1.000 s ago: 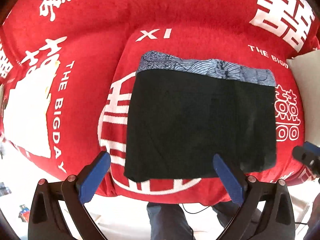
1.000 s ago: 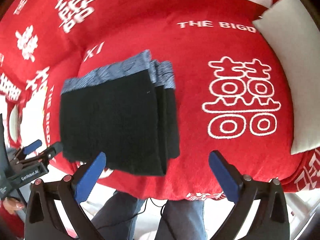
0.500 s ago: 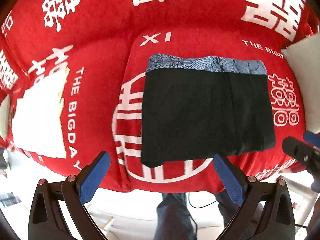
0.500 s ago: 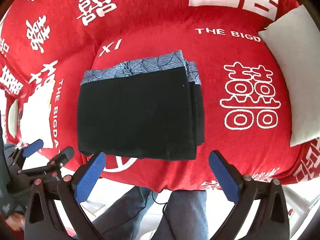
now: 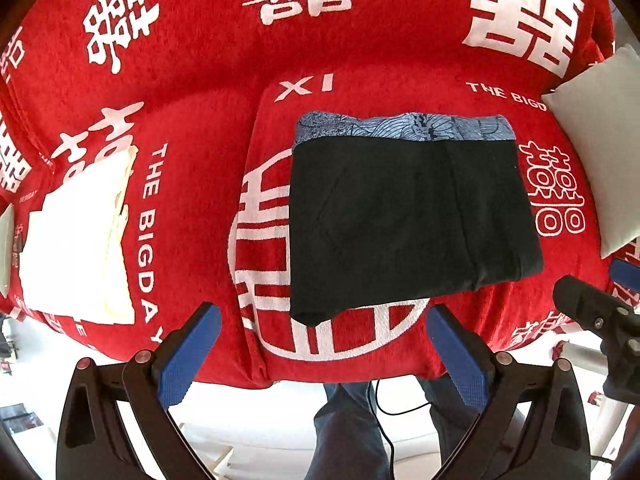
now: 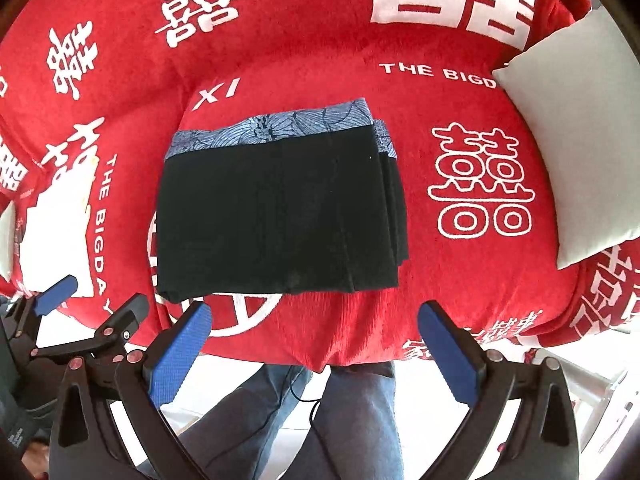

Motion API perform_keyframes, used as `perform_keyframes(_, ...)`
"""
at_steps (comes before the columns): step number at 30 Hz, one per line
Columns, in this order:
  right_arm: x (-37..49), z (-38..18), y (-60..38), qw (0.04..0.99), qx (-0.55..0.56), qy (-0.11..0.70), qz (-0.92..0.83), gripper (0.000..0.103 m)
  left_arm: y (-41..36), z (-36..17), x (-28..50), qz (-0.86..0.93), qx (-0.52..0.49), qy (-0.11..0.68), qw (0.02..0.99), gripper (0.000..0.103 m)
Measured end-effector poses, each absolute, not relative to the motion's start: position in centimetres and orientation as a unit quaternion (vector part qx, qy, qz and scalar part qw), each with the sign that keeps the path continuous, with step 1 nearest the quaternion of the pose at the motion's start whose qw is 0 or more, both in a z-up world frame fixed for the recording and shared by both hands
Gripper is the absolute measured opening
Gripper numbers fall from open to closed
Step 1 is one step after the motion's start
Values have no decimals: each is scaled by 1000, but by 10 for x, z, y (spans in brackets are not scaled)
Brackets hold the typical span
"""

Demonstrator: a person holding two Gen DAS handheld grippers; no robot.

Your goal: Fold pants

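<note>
The black pants (image 5: 404, 216) lie folded into a flat rectangle on the red sofa seat (image 5: 360, 344), with a blue patterned waistband (image 5: 400, 128) along the far edge. In the right wrist view the pants (image 6: 276, 212) show stacked layers at their right side. My left gripper (image 5: 324, 344) is open and empty, held off the seat's front edge, apart from the pants. My right gripper (image 6: 314, 344) is open and empty too, in front of the seat edge.
A folded cream cloth (image 5: 80, 240) lies on the seat at the left. A light grey cushion (image 6: 576, 140) leans at the right. The red sofa back (image 5: 280, 20) with white characters rises behind. The person's jeans-clad legs (image 6: 320, 420) are below.
Both grippers have pulled back and away from the sofa, so the folded pants look smaller and farther off. The pants have not moved.
</note>
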State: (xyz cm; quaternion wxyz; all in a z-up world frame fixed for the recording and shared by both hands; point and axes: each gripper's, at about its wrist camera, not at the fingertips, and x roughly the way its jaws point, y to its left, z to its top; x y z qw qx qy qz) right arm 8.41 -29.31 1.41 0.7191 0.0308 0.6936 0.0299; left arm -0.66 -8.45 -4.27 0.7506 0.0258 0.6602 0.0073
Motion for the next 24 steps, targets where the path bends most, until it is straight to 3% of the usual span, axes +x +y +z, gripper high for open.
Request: perform_keyframes(24, 73, 27, -291, 726, 26, 687, 30, 103, -93, -28, -17, 0, 33, 653, 757, 103)
